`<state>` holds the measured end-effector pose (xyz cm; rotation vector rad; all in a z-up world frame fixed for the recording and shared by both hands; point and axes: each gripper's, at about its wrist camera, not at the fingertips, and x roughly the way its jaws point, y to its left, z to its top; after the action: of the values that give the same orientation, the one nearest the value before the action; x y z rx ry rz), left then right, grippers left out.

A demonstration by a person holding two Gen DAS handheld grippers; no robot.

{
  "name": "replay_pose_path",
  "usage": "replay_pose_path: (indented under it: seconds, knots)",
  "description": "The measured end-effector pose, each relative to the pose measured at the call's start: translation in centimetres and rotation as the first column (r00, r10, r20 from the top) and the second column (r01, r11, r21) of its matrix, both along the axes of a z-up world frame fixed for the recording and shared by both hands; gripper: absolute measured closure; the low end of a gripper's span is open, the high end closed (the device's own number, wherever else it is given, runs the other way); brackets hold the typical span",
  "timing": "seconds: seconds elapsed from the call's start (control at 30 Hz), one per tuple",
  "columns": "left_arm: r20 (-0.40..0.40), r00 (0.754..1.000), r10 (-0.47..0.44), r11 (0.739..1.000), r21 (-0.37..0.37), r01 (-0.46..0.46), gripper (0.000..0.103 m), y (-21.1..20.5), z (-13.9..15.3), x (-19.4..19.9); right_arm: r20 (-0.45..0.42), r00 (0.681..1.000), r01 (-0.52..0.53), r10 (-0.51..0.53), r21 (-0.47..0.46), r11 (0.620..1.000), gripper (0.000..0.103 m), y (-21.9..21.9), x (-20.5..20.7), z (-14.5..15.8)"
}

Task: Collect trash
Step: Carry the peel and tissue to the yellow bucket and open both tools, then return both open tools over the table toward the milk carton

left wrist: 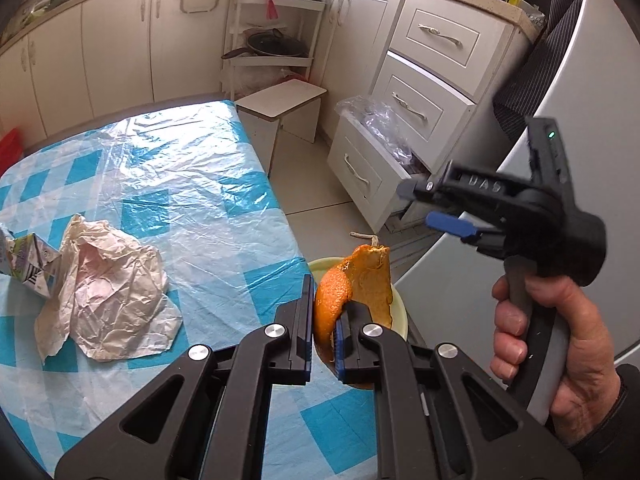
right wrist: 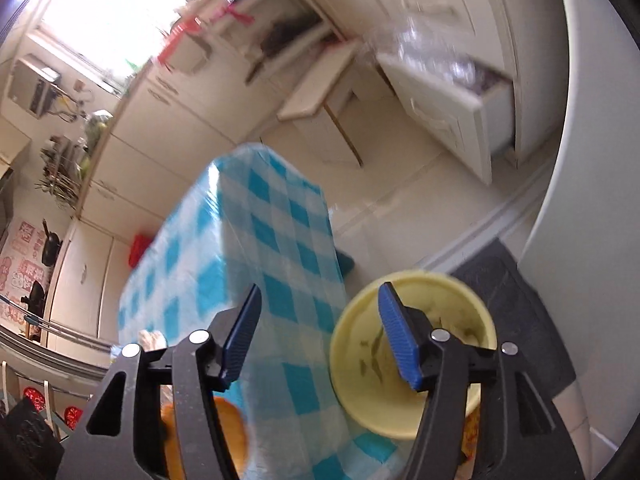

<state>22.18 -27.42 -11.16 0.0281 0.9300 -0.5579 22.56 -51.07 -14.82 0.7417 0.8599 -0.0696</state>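
Orange peel (left wrist: 344, 300) clenched in left gripper (left wrist: 324, 344), its lower end hidden, right gripper (right wrist: 320, 340) released over blurred yellow bowl (right wrist: 360, 408)

Bright daylit kitchen through two fisheye lenses.
Left wrist view is sharp, with glare on the table's plastic cover (left wrist: 172, 184). Right wrist view is tilted and motion-blurred, its window (right wrist: 108, 12) blown out white. Both bend and darken at the corners.
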Motion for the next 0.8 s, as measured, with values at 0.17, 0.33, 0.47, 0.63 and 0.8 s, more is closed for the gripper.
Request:
replay_pose_path:
  seconds: [0.17,0.33,0.47,0.63,0.8]
  knots:
    - [-0.019,1.0,-0.012,1.0,0.025,0.013,0.095,-2.6,-1.5,0.6,0.155,0.987,0.049,-0.033,-0.105,0.993,0.03,0.2,-1.0,4.7]
    - [-0.046,0.999,-0.022,0.997,0.071,0.026,0.092,-5.5,-3.0,1.6,0.228,0.973,0.079,-0.045,-0.143,0.987,0.028,0.1,-1.3,6.4]
    - [-0.065,0.998,-0.015,0.996,0.082,0.02,0.069,-6.7,-3.4,2.2,0.235,0.971,0.073,-0.038,-0.144,0.987,0.028,0.1,-0.8,6.5]
    - [-0.013,1.0,-0.022,0.998,0.065,0.023,0.041,-6.3,-2.1,1.5,0.259,0.965,0.08,-0.041,-0.144,0.986,0.027,0.4,-1.1,7.1]
    - [0.011,0.999,0.043,0.999,0.025,-0.044,0.036,-2.5,-0.2,0.8,0.273,0.962,0.072,-0.029,-0.15,0.986,0.025,1.2,-0.8,7.3]
